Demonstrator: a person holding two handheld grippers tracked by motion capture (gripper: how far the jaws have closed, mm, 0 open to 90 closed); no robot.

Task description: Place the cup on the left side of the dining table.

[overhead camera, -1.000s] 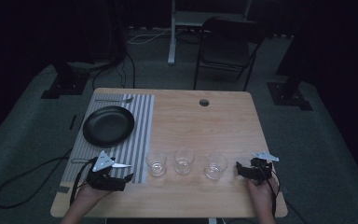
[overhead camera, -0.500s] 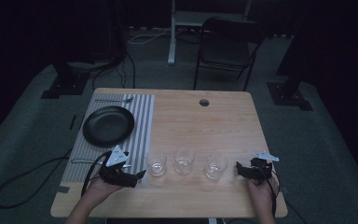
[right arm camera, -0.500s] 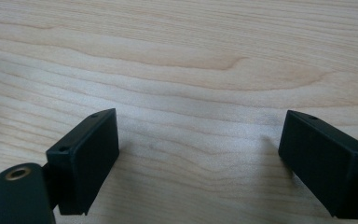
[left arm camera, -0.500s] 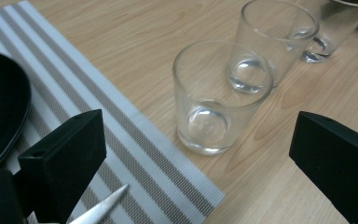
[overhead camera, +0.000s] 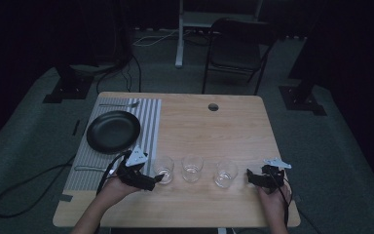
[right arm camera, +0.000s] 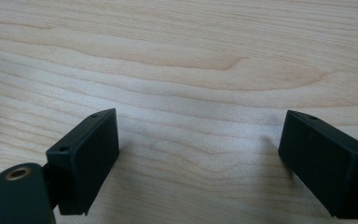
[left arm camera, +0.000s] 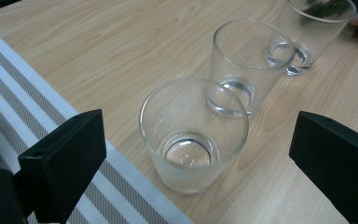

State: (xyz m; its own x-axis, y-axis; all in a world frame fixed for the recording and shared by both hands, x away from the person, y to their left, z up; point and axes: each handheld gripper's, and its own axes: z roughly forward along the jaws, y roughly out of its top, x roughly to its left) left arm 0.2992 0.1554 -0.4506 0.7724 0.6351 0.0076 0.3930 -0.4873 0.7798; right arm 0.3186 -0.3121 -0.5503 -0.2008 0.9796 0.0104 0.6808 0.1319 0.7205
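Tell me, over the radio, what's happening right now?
Left gripper open, lined up on nearest glass. Right gripper open, over bare table. Nothing blocking.

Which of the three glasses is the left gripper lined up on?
The leftmost glass, beside the striped mat; it sits between the open left gripper, the other two farther along.

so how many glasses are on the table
3, in a row along the near edge: the left glass at the left gripper, its open jaws either side; the middle glass; the right glass.
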